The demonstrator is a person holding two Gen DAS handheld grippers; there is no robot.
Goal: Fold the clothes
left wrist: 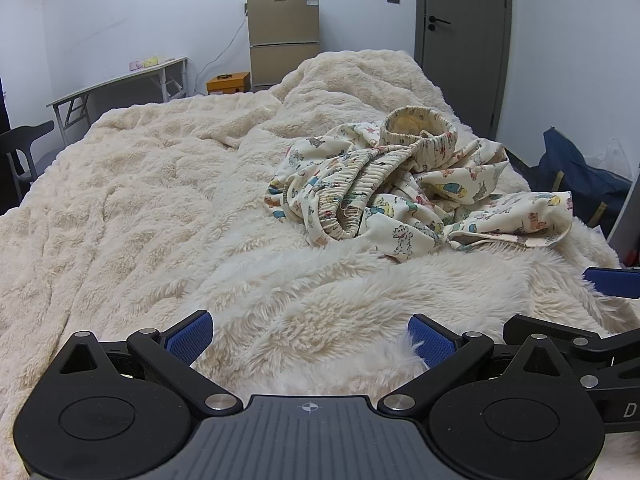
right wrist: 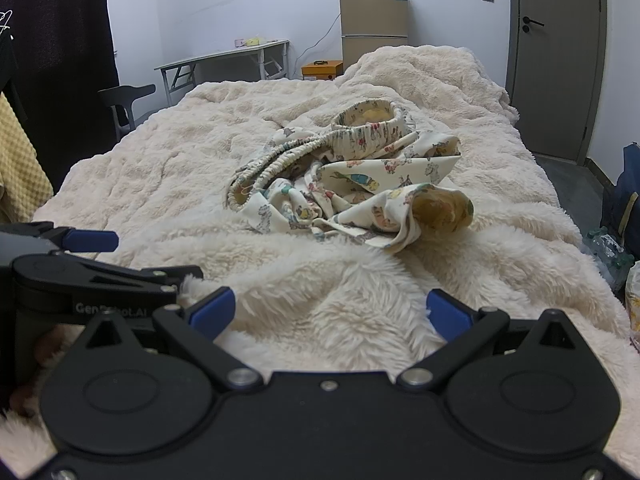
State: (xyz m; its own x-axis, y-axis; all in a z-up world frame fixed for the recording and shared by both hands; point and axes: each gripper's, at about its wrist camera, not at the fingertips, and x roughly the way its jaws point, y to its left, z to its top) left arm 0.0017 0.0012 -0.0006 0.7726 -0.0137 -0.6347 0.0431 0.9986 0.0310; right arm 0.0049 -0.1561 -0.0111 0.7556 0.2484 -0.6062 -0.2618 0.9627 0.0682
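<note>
I'm holding my left gripper (left wrist: 310, 338) low over the near edge of the bed w/ its blue pads spread wide, nothing btwn them but fluffy cream blanket (left wrist: 140, 200). My right gripper (right wrist: 332, 312) is hovering just beside it, also wide open and empty, fur brushing its right pad. Each gripper is showing at the edge of the other's view.

Further up the bed, approx in the middle, the clothes (left wrist: 404, 188) are lying in a crumpled heap on the blanket, well apart from both grippers: cream fabric w/ small cartoon animal prints, an elastic waistband looping up at the far side, one hem opening toward the right.

Beyond the bed a grey folding desk (right wrist: 224, 58) is standing against the wall, a tan fridge (left wrist: 284, 36) w/ jars on top next to it, an orange box (right wrist: 322, 69) on the floor, and a grey door (left wrist: 464, 40) sitting shut on the right.
</note>
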